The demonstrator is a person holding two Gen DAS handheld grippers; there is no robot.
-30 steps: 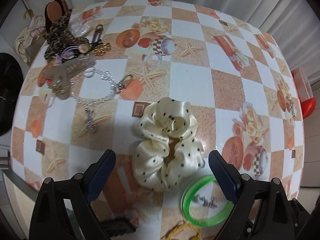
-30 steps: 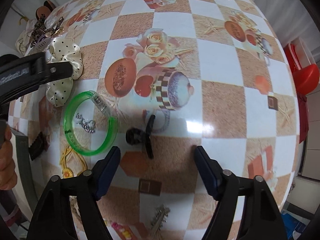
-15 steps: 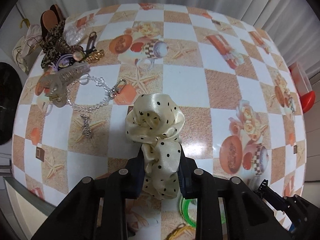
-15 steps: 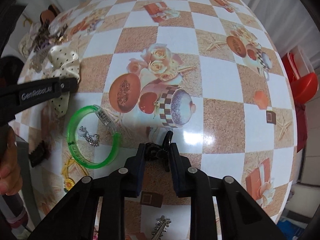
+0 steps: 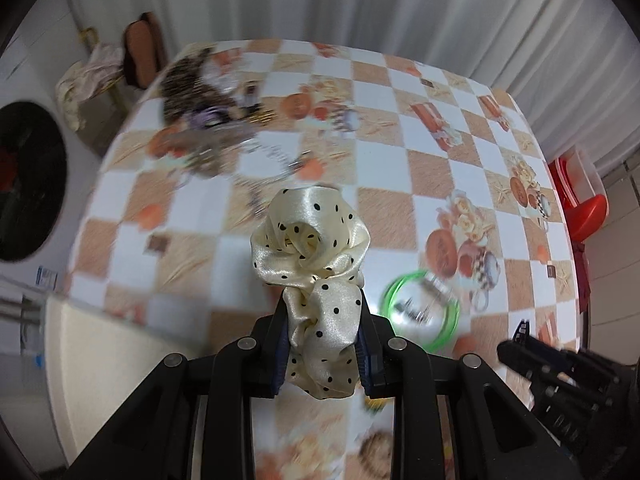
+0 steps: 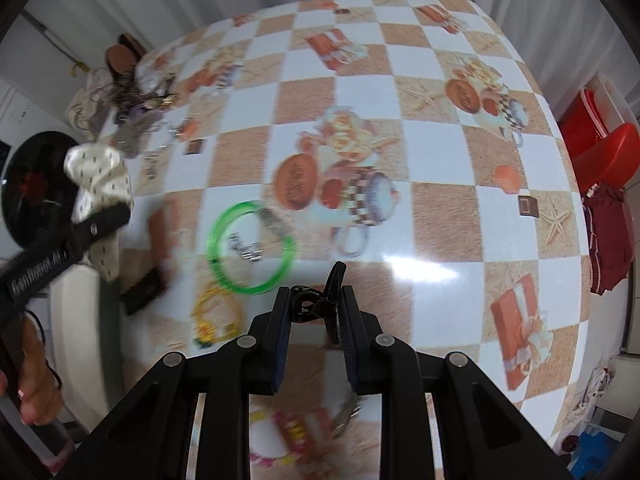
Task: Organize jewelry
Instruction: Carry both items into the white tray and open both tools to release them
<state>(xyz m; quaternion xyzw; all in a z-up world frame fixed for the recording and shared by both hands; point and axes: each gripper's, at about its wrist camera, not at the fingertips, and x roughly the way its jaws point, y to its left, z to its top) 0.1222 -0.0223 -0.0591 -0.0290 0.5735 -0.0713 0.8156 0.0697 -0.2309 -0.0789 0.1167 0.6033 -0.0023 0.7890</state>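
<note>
My left gripper [image 5: 322, 320] is shut on a cream satin scrunchie with black dots [image 5: 310, 248], held up above the checked tablecloth [image 5: 400, 168]. The scrunchie [image 6: 98, 172] and the left gripper [image 6: 100, 224] also show at the left of the right wrist view. My right gripper [image 6: 314, 308] is shut on a small black hair clip [image 6: 316, 304], lifted off the table. A green bangle [image 6: 250, 252] lies on the cloth with a small silver charm [image 6: 244, 248] inside it. The same green bangle [image 5: 420, 312] appears right of the scrunchie in the left wrist view.
A heap of hair accessories and chains [image 5: 208, 104] lies at the far left of the table. A yellow bracelet [image 6: 216, 316], a dark clip [image 6: 144, 292] and a silver clip [image 6: 348, 412] lie near the front edge. A red stool [image 6: 600, 148] stands beyond the right edge.
Both grippers closed, the left on the scrunchie and the right on the black clip, then rose off the table with them. The left one also shifted sideways.
</note>
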